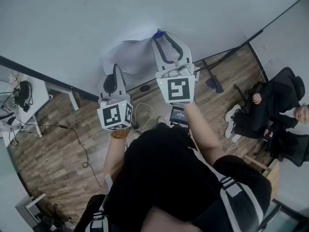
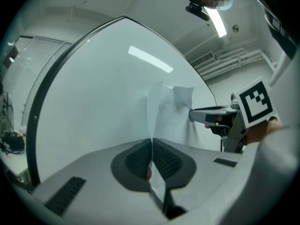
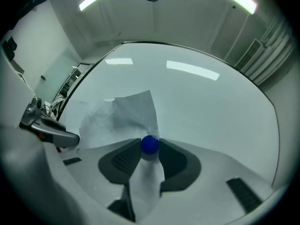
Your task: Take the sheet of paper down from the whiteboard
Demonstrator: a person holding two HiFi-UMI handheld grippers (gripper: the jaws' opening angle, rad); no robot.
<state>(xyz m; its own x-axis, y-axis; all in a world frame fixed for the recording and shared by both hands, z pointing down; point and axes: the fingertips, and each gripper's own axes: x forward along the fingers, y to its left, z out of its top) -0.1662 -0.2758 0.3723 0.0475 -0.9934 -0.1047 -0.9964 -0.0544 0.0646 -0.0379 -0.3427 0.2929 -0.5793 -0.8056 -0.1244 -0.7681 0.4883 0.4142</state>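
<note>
While your left gripper (image 2: 152, 149) has its jaws pressed together on one edge of the sheet of paper (image 3: 126, 114), your right gripper (image 3: 150, 148) is closed around the blue magnet (image 3: 150, 144). The magnet appears to pin the sheet to the whiteboard (image 3: 211, 107), and paper also runs down between those right jaws.

In the head view the crumpled sheet lies on the board at 11 o'clock from your right gripper and 12 o'clock from your left.

If you pull with the left before the magnet lifts off, the sheet will likely tear at the pinned spot. The magnet is round, so it may slip out of the jaws and fall to the wooden floor (image 1: 58, 144). The paper caught beside it could also rip.

No container is in view.
</note>
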